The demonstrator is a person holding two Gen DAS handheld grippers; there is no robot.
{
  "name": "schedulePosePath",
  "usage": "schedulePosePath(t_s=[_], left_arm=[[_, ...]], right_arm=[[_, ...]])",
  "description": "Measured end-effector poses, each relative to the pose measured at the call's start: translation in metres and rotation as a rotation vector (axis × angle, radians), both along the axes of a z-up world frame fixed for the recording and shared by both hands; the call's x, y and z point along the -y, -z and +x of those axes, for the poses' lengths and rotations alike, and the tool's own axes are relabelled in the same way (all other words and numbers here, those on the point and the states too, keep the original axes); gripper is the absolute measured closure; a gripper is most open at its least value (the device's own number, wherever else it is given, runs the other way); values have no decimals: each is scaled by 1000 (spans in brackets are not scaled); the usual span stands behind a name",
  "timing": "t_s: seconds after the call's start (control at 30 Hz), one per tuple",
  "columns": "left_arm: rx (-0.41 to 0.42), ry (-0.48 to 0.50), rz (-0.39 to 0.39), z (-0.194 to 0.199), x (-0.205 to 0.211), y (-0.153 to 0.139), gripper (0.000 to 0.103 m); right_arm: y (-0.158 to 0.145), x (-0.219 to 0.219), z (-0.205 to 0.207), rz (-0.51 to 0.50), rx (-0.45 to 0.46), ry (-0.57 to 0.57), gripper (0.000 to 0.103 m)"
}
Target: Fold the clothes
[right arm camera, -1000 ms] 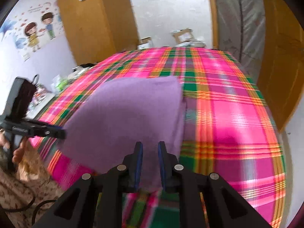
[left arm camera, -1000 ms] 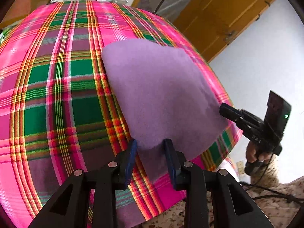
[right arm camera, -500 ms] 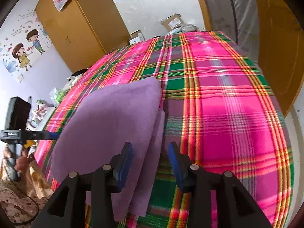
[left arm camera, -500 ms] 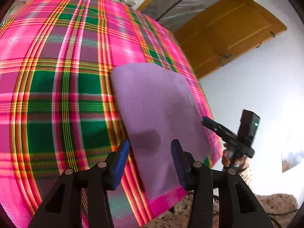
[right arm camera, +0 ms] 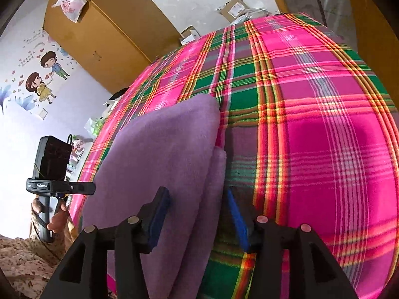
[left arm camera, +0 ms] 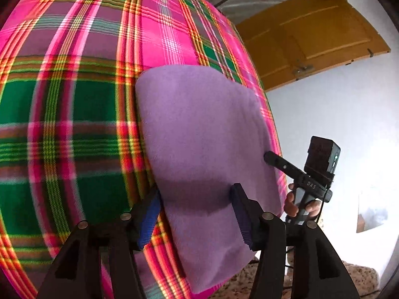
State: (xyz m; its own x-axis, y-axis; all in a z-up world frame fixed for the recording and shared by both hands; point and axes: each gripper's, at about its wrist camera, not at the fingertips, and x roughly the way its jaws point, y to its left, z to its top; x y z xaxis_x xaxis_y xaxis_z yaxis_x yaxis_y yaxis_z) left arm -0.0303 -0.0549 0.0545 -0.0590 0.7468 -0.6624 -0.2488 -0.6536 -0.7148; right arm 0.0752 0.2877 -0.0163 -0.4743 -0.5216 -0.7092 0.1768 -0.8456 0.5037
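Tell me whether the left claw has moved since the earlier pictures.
Yes. The left claw has pulled back off the purple cloth toward the plaid bed's near edge, its jaws just opening; cloth between them, ungripped.

From the left wrist, the purple cloth (left arm camera: 204, 137) hides the plaid bed cover (left arm camera: 74, 104) beneath it, and I lose the cloth's near corner behind my left tongs (left arm camera: 195, 214). The plaid at left is smeared. From the right wrist, the wall sticker's (right arm camera: 37, 74) lettering is too small to read.
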Motion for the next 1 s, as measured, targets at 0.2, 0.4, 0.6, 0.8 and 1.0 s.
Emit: schedulePosePath(t_s=[0.2, 0.4, 0.6, 0.8, 1.0], left_arm=[[25, -18, 45, -8, -7, 4, 40], [21, -55, 38, 0, -5, -2, 40], [-56, -56, -74, 10, -18, -11, 42], [-92, -71, -133, 17, -20, -14, 48], [-128, -76, -158, 19, -19, -18, 53]], right_arm=[[1, 10, -10, -23, -3, -40, 48], [4, 5, -8, -72, 2, -13, 50], [-1, 22, -2, 67, -40, -1, 58], [-5, 34, 4, 136, -82, 5, 78], [-13, 41, 10, 188, -111, 35, 81]])
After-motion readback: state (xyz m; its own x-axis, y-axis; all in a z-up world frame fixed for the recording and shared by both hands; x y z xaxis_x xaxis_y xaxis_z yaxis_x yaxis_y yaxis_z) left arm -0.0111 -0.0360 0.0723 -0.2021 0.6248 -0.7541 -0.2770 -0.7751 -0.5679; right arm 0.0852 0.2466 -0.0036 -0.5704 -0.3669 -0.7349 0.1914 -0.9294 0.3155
